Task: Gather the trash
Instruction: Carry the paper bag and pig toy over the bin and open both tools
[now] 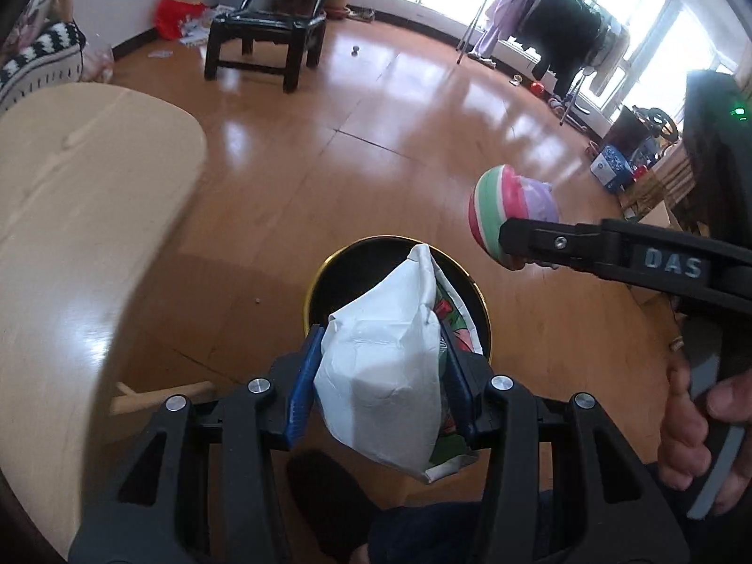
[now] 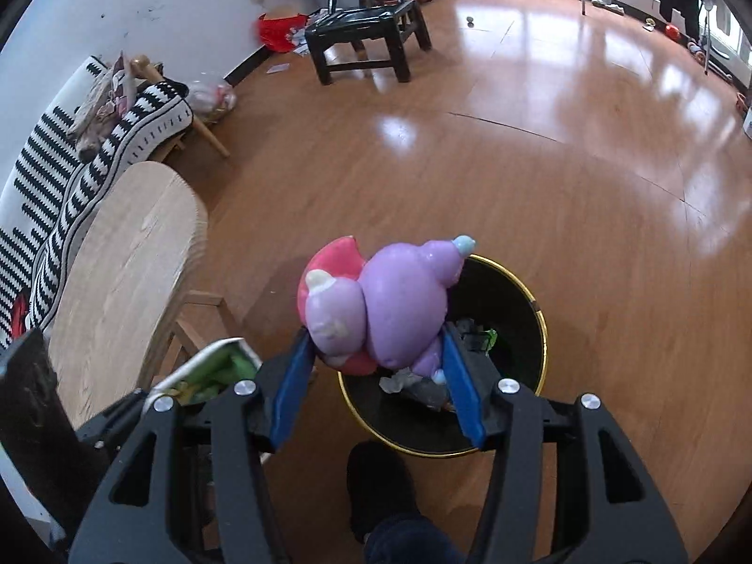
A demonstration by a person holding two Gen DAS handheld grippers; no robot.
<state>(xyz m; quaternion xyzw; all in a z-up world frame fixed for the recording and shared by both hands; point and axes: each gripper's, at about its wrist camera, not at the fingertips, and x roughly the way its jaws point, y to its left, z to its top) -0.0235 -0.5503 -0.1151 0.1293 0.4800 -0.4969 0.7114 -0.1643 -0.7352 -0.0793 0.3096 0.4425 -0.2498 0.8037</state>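
A crumpled white bag [image 1: 385,366] is clamped between the blue pads [image 1: 301,390] of the left gripper [image 1: 383,376] and is held directly above the bin [image 1: 324,282]. It is judged to be very light and soft: the paper-like skin is creased and dented where the pads press, so it is expected to yield rather than resist. A printed lining, green and red, is seen at its right edge and lower corner. A grip across the thick middle, as now, is judged safest; a pinch on a loose corner could let it tear or slide free. The surface looks matt, so little slip is expected.

A purple toy [image 2: 395,310] with a pink, striped part is pinched in the right gripper [image 2: 376,352], the jaws being closed on its lower body. It is held over the near-left rim of the bin [image 2: 540,324], partly outside the opening. It looks smooth, glossy and rounded, perhaps squashy rubber or vinyl; that cannot be told for certain. Rounded glossy forms are judged liable to squirt from flat pads, so a hold at the narrower waist between the bulges is thought best.

The bin is black with a gold rim and stands on the wood floor [image 2: 517,178]; scraps are seen already inside it. A pale table [image 1: 94,178] stands to the left, well apart from the bin.
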